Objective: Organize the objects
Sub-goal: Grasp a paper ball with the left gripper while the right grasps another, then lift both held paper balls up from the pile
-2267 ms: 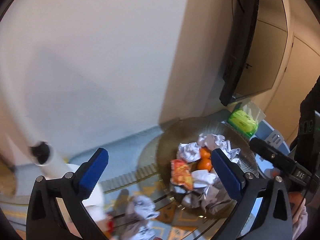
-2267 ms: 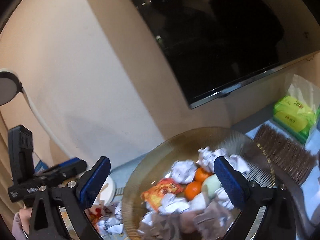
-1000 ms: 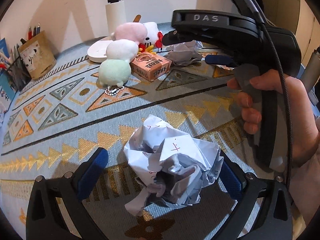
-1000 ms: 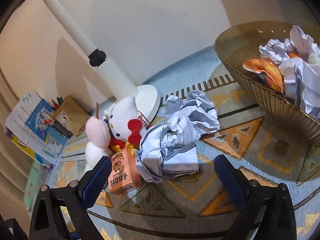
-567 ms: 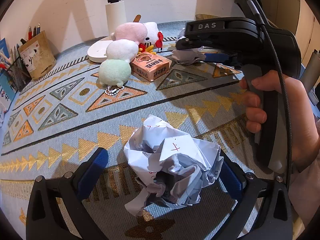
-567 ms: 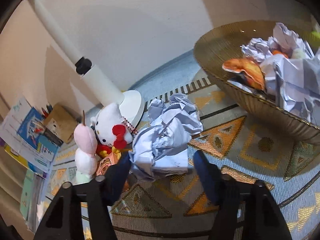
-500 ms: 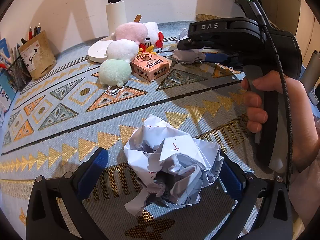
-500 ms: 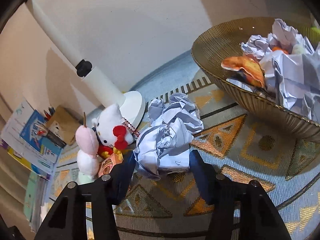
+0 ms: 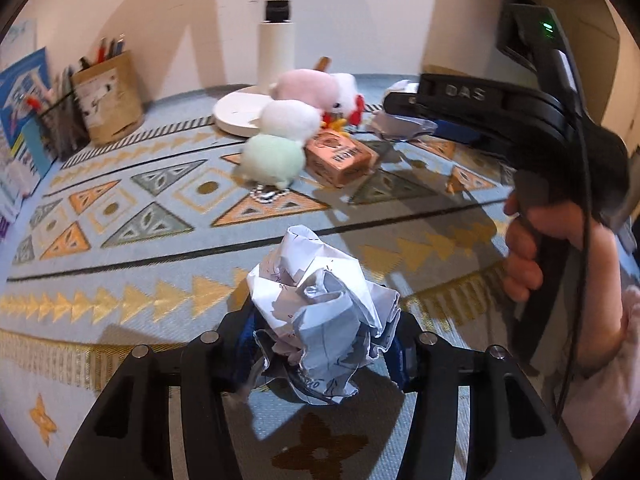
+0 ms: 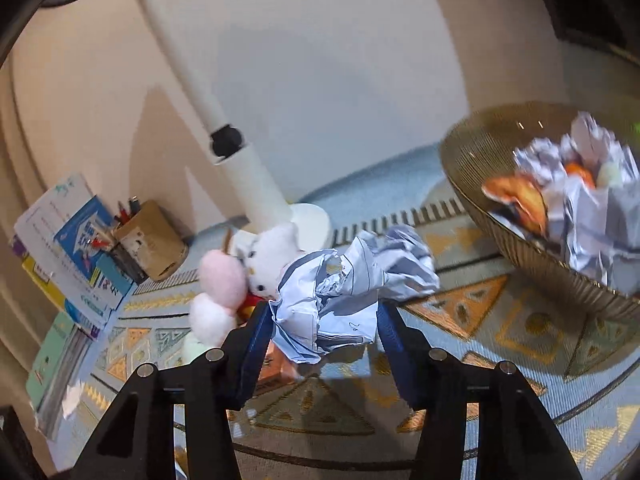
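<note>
My left gripper (image 9: 322,342) is shut on a white crumpled paper ball (image 9: 320,304) just above the patterned tablecloth (image 9: 120,216). My right gripper (image 10: 324,332) is shut on a second, bluish crumpled paper ball (image 10: 344,292), lifted off the cloth. The right gripper's black body (image 9: 500,116) and the hand (image 9: 532,256) holding it fill the right side of the left wrist view. A ribbed golden bowl (image 10: 520,256) with crumpled papers, oranges and a snack wrapper stands at the right of the right wrist view.
Plush toys (image 9: 292,128), a small pink box (image 9: 340,156) and a white lamp base (image 9: 240,112) stand at the back. A brown pen holder (image 9: 108,96) and booklets (image 10: 72,256) are at the left, by the wall.
Both grippers were open around their paper balls a second ago. Both have since shut on them, and the right one has lifted its ball. Before that, both hovered over the bowl.
</note>
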A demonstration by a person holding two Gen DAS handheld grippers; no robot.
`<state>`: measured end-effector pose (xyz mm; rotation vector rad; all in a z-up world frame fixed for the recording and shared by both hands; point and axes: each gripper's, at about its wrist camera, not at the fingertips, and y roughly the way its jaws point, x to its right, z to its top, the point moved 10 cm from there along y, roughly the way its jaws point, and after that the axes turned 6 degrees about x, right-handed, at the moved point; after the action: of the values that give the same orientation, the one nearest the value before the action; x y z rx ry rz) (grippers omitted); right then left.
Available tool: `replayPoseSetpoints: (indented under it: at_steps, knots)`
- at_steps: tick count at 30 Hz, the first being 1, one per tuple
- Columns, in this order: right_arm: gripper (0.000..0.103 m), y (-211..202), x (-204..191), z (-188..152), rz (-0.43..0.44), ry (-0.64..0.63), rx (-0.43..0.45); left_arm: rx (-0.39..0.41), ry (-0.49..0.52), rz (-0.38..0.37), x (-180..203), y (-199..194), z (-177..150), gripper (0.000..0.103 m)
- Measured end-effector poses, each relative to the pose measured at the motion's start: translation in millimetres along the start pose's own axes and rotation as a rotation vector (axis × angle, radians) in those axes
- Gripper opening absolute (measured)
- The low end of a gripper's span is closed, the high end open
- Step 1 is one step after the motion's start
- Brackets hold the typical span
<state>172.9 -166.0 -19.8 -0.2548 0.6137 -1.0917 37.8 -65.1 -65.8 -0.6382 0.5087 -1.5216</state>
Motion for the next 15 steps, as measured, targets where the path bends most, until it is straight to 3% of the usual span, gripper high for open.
replayPoseSetpoints:
  at_steps: [15]
  knots:
    - [0.053, -16, -44, 3, 0.031, -0.199, 0.086, 0.033, 0.031, 0.007, 2, -9, 4, 0.05]
